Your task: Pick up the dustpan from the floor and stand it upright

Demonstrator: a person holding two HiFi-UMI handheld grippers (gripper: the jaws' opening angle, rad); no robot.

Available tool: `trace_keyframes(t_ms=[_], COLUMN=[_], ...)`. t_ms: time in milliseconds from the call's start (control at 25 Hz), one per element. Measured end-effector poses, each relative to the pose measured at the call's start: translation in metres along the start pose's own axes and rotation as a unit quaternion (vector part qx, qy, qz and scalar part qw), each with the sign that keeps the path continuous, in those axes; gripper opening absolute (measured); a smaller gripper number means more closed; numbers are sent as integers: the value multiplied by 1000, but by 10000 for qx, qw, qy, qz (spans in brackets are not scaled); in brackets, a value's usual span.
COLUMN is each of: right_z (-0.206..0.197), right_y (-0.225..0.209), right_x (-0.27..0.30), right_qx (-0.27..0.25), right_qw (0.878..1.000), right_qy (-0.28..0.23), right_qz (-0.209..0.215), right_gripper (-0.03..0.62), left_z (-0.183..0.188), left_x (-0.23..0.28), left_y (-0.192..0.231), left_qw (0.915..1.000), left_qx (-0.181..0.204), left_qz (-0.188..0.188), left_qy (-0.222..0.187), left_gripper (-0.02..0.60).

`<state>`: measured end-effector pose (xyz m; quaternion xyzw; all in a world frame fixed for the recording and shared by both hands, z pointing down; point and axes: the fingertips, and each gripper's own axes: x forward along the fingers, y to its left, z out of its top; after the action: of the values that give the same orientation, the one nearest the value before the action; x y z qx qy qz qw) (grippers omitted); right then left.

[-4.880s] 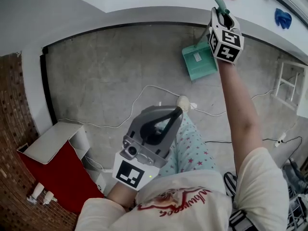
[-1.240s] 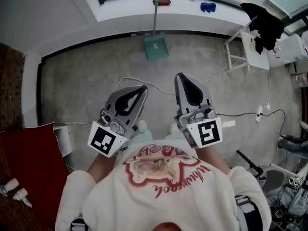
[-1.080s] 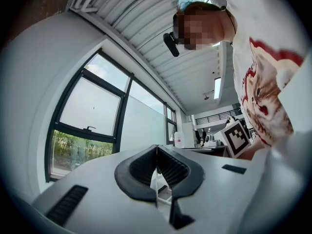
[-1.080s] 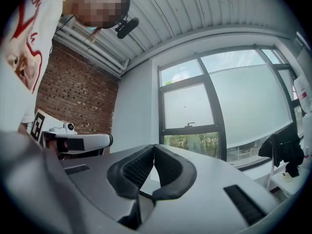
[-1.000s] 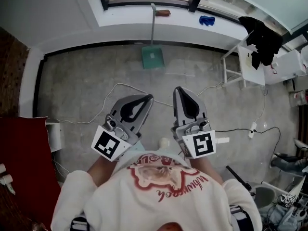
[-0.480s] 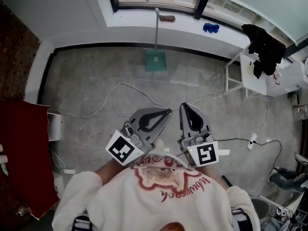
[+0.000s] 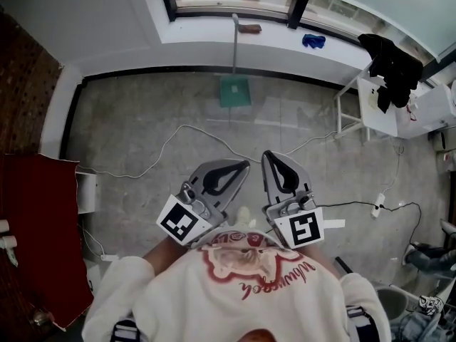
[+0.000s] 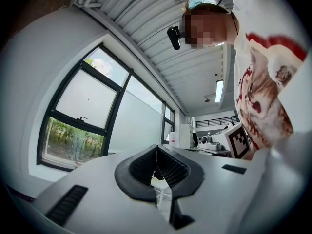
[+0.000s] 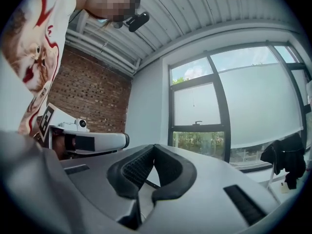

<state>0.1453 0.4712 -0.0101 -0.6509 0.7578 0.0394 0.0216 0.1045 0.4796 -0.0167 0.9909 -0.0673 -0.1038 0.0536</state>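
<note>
The teal dustpan (image 7: 234,91) stands upright on the concrete floor, its long handle (image 7: 234,41) leaning against the white window ledge. Both grippers are held close to the person's chest, far from it. My left gripper (image 7: 244,164) is shut with nothing in it, and in the left gripper view its ribbed pads (image 8: 157,150) meet tip to tip. Beside it, my right gripper (image 7: 266,154) is also shut and empty. The right gripper view shows that gripper (image 9: 154,147) with its jaws closed against a window behind. The dustpan appears in neither gripper view.
A white cable (image 7: 178,130) loops across the floor between the person and the dustpan. A red mat (image 7: 35,226) lies at the left. A white rack (image 7: 360,112) with a black garment (image 7: 392,63) stands at the right. A blue item (image 7: 313,41) rests on the sill.
The right gripper, earlier up at the dustpan's handle, has let go. Both grippers have drawn back toward the chest and closer together. The dustpan stays standing against the ledge.
</note>
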Motion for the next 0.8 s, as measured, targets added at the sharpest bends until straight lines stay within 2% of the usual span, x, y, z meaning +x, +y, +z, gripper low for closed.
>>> trace_keyframes(t_ms=[200,360,800], right_z=[0,9,7], right_y=[10,15,20], right_x=[-4,-5,-8], right_qx=[80,-73,-14], right_qw=[9999,9999,10000], right_qy=[42,-38,-21], right_qz=[62,86,88], right_gripper=[25,25,25], left_z=[11,13,16], left_x=[-3,-11,-18], left_y=[-5,-9,-8], left_qw=[9999,9998,9997], left_qx=[90,154,141], left_qz=[-41,-44,51], left_qy=[-126,-119,-180], left_gripper=[20,20,20])
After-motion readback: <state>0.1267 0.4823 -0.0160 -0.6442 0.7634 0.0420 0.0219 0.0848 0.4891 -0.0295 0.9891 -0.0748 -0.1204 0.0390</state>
